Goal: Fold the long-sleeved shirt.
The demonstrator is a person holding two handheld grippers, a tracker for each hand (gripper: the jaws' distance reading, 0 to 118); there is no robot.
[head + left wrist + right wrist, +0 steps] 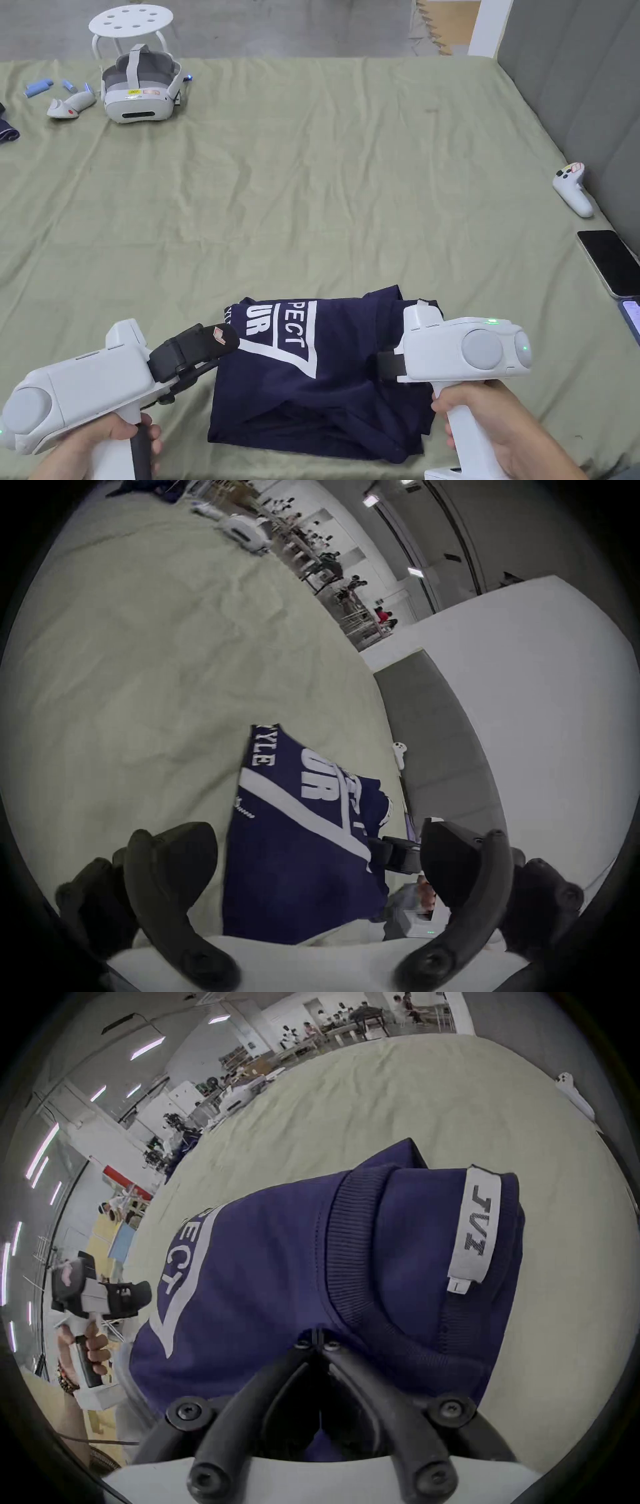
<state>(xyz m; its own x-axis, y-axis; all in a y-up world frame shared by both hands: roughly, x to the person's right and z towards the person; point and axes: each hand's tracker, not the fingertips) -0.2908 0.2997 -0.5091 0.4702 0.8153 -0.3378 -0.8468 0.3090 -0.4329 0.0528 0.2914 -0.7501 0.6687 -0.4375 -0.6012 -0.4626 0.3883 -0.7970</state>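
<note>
between both claws: folded shirt (312, 381) | left claw (318, 871) agape, empty | right claw (318, 1338) pinching shirt

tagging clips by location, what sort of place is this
Probably a big shared data-collection hall, not a home: a VR headset and controller lie on the green sheet, and other people work at tables behind.

A navy long-sleeved shirt (325, 387) lies folded into a compact, roughly square bundle on the olive-green sheet (325, 187), near its front edge. White block lettering and a white stripe face up, and the ribbed collar sits at its right side.
</note>
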